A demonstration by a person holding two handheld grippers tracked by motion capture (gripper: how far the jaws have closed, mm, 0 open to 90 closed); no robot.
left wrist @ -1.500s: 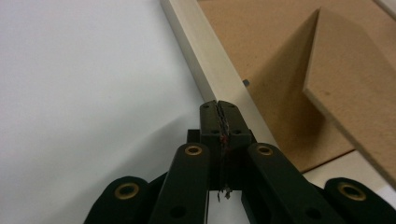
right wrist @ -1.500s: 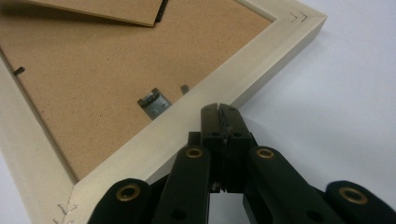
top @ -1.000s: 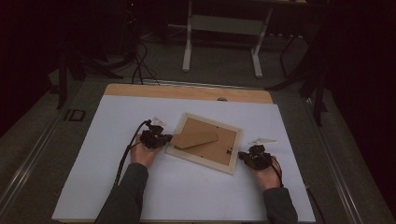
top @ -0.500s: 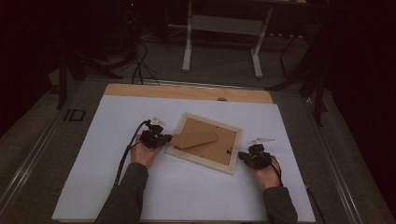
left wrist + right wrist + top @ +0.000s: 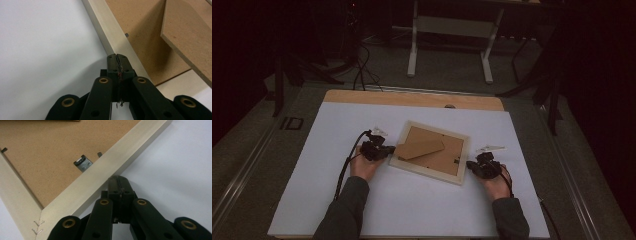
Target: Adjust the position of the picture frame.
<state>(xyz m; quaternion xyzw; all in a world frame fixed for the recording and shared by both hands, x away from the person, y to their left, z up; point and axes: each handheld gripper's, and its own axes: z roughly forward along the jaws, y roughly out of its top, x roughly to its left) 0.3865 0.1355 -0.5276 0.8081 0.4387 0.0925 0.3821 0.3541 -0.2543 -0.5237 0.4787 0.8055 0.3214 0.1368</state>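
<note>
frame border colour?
Pale cream wooden border around the brown fibreboard backing of the face-down picture frame; shows best in the right gripper view.

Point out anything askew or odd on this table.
The picture frame lies face down and skewed to the table's edges. Its easel stand is lifted off the backing board. Nothing looks spilled or broken.

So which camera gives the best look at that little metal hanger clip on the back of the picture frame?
The right gripper view: the metal hanger clip sits close and sharp on the brown backing, right against the pale wooden frame. In the high view it is just a tiny dark speck near the frame's right edge. The left gripper view shows a different small tab.
</note>
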